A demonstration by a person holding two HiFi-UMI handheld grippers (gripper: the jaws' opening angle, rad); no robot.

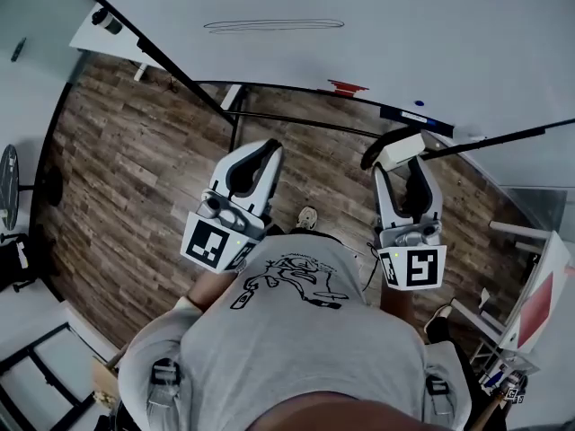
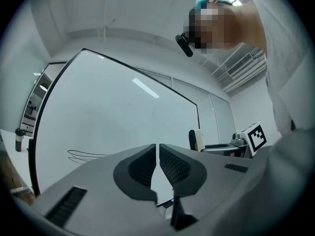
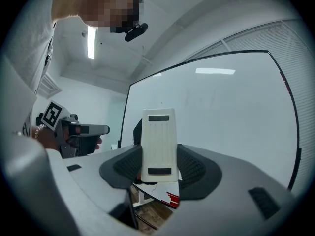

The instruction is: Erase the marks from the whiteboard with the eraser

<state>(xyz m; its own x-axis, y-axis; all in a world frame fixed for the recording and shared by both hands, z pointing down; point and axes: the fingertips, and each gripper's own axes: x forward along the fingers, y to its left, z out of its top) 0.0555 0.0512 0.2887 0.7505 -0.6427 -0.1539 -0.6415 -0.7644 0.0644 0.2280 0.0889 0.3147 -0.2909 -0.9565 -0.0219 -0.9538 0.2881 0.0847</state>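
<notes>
The whiteboard (image 1: pixel 377 25) fills the top of the head view and carries a thin flat loop of pen marks (image 1: pixel 274 25). My right gripper (image 1: pixel 400 164) is shut on a white eraser (image 1: pixel 393 149) with a dark felt side, held below the board's lower edge and to the right of the marks. In the right gripper view the eraser (image 3: pixel 159 144) stands upright between the jaws, facing the whiteboard (image 3: pixel 231 112). My left gripper (image 1: pixel 271 147) is shut with nothing in it, its jaws (image 2: pixel 158 146) meeting before the marks (image 2: pixel 86 155).
The board's tray holds a red item (image 1: pixel 348 87) and a blue-capped marker (image 1: pixel 418 106). Black frame bars (image 1: pixel 296 119) of the stand run under the board over a wooden floor (image 1: pixel 135 178). A white rack with a red panel (image 1: pixel 535 308) stands at the right.
</notes>
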